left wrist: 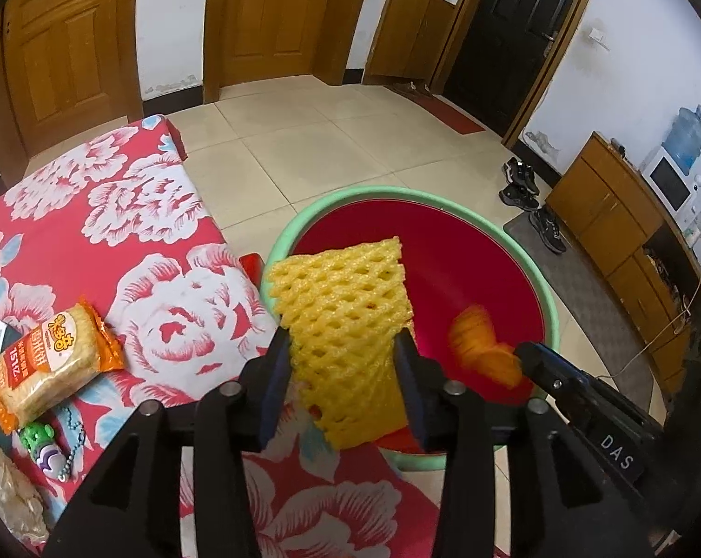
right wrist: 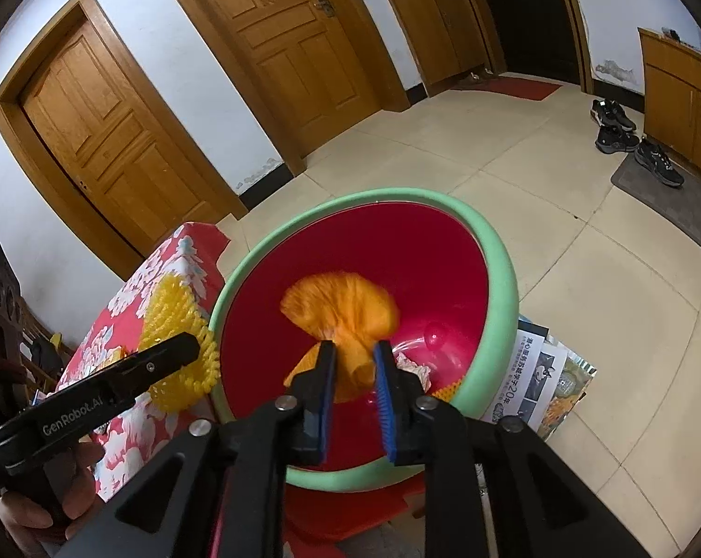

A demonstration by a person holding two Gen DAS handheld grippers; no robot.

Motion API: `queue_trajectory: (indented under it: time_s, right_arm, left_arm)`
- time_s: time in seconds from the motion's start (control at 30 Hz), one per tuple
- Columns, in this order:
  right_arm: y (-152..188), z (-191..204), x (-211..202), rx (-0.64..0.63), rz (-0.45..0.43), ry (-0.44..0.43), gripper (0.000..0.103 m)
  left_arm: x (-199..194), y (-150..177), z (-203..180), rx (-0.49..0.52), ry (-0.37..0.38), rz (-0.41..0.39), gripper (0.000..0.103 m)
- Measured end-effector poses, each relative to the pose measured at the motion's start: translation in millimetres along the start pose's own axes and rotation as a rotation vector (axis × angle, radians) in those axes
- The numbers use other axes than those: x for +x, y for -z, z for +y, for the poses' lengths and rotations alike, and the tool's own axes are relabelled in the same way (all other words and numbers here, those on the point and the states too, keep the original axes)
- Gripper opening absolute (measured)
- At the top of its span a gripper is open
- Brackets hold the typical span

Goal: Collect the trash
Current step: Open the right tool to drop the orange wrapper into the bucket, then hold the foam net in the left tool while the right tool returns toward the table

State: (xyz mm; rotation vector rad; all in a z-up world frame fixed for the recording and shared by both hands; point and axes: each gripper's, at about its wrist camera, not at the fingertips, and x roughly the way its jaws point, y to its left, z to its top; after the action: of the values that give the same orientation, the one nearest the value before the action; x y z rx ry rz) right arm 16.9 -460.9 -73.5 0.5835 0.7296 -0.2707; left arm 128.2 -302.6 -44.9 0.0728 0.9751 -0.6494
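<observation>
A tiled room with wooden doors lies beyond a floral-clothed desk (left wrist: 132, 214). The left gripper (left wrist: 343, 362) has its jaws part spread, the yellow foam net (left wrist: 346, 307) standing between them over the 9 o'clock rim of the red basin (left wrist: 466, 251); whether the pads press it I cannot tell. The right gripper (right wrist: 355, 362) has its jaws slightly apart around a blurred orange net (right wrist: 346, 307) above the basin's middle. Both nets look feather-light, soft and springy: best pinched at a bunched end. At 8 o'clock on the desk lies a noodle packet (left wrist: 48, 362).
</observation>
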Motion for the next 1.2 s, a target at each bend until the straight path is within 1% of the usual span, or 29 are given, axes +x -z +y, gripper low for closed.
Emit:
queue_trajectory:
  time_s: [0.1,0.17,0.27,0.43,0.6,0.77,1.2]
  right_arm:
    - [-1.0,-0.3,-1.7,0.005,-0.005,0.003,0.024]
    - [-1.4,-0.2,-3.8,0.009,-0.012,-0.001,0.032]
    - [-3.0,0.1,-6.2,0.013,-0.021,-0.009,0.04]
    - [-4.1,2.9,-11.1,0.009,-0.029,-0.016,0.045]
    - [-4.7,9.8,-15.1,-0.012,-0.028,-0.014,0.051]
    - [-3.8,19.1,-21.6,-0.029,-0.036,-0.019,0.06]
    - [7.0,50.0,-38.1,-0.062,-0.03,-0.061,0.067]
  left_arm:
    - [-1.8,-0.1,1.8,-0.014,-0.005,-0.002,0.047]
    - [-3.7,-0.9,3.0,-0.023,-0.004,-0.004,0.047]
    - [-8.0,-2.3,4.9,-0.028,0.002,-0.016,0.048]
    - [-18.8,-4.6,9.0,-0.045,0.003,-0.036,0.049]
    - [-37.6,-4.4,15.1,-0.066,0.0,-0.063,0.049]
    - [-55.7,-2.0,23.3,-0.079,-0.009,-0.088,0.049]
    - [-102.6,17.2,57.8,-0.162,-0.042,-0.138,0.049]
